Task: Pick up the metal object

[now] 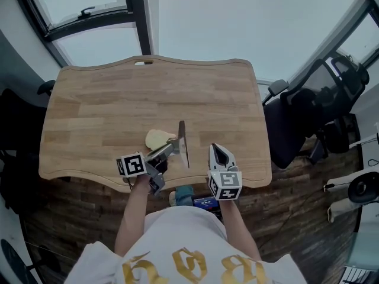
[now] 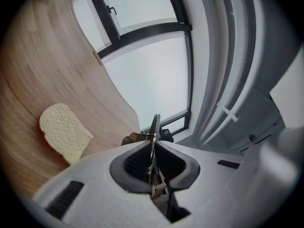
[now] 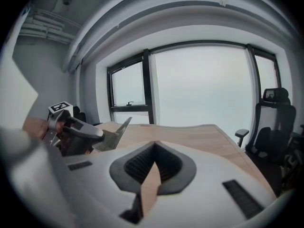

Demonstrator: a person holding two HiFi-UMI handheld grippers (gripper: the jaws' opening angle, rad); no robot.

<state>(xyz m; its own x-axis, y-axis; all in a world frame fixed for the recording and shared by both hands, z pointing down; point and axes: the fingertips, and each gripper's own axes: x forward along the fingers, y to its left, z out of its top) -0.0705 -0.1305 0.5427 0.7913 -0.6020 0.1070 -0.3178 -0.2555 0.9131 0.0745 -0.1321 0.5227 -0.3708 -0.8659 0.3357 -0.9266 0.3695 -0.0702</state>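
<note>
The metal object (image 1: pixel 182 142), a flat blade, is clamped edge-on between the jaws of the left claw (image 1: pixel 169 149), over the worktop (image 1: pixel 106 117) just beside a bread slice (image 1: pixel 157 138). The right claw (image 1: pixel 220 154) is held nearby to the blade's right, jaws drawn together on nothing.
</note>
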